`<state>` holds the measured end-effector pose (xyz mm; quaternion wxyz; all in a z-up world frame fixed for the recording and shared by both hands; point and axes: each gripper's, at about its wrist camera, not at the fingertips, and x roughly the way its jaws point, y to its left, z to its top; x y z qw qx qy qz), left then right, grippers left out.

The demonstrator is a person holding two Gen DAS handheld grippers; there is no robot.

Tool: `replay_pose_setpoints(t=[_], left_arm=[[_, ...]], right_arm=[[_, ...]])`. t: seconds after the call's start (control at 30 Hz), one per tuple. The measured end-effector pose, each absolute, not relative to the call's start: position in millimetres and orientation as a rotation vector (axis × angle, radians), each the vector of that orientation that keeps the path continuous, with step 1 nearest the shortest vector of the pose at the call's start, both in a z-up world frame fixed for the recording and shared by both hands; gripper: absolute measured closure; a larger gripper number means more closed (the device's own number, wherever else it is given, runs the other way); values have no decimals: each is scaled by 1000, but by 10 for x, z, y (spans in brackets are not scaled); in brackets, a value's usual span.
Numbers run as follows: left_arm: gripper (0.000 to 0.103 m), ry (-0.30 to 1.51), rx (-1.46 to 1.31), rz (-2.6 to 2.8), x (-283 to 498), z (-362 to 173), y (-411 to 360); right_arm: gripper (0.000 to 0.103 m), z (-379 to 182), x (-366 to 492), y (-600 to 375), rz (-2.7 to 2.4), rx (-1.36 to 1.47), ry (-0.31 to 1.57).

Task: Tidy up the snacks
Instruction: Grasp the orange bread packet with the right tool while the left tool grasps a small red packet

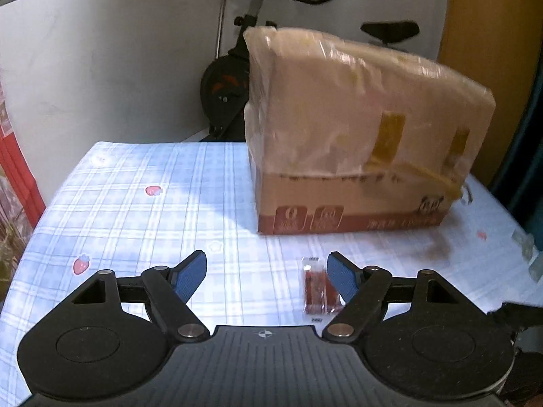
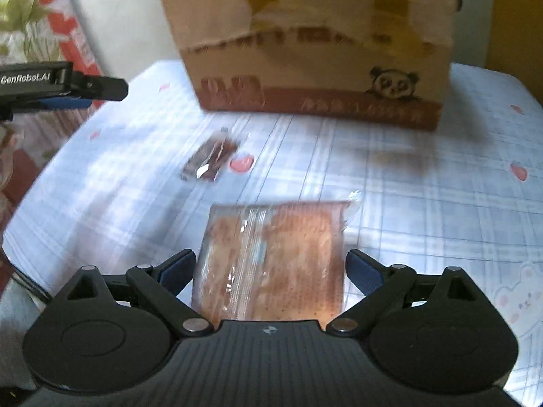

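The cardboard box (image 1: 353, 203), draped in a plastic bag (image 1: 339, 101), stands at the far side of the tabletop (image 1: 135, 203) and looks like the place the snacks should end up. The wrapped cake slice (image 2: 271, 257) lies flat between the jaws of the right gripper (image 2: 271, 271), which stand apart just off its two edges, not yet pressing; judging from this, it should close squarely on the packet's sides and only lightly, since the cake would crush. The small dark snack packet (image 1: 319, 288) lies just inside the right-hand finger of the left gripper (image 1: 268, 271), whose jaws are wide apart and empty; it should shift sideways to centre the packet before closing, as the thin wrapper could slip
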<state>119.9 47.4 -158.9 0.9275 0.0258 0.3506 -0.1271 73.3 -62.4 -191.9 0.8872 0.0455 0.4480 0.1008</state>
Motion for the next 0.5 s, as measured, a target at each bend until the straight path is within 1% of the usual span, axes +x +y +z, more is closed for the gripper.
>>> replay_pose_setpoints(t=[0.07, 0.2, 0.5], left_arm=[[25, 719, 58, -262, 1207, -1629, 476], [26, 749, 44, -276, 1291, -1759, 422], [33, 791, 69, -311, 1489, -2182, -46]], right_arm=[[23, -1916, 737, -630, 228, 69, 905], [25, -1917, 846, -731, 237, 32, 864], [27, -1906, 1188, -1089, 203, -21, 803]])
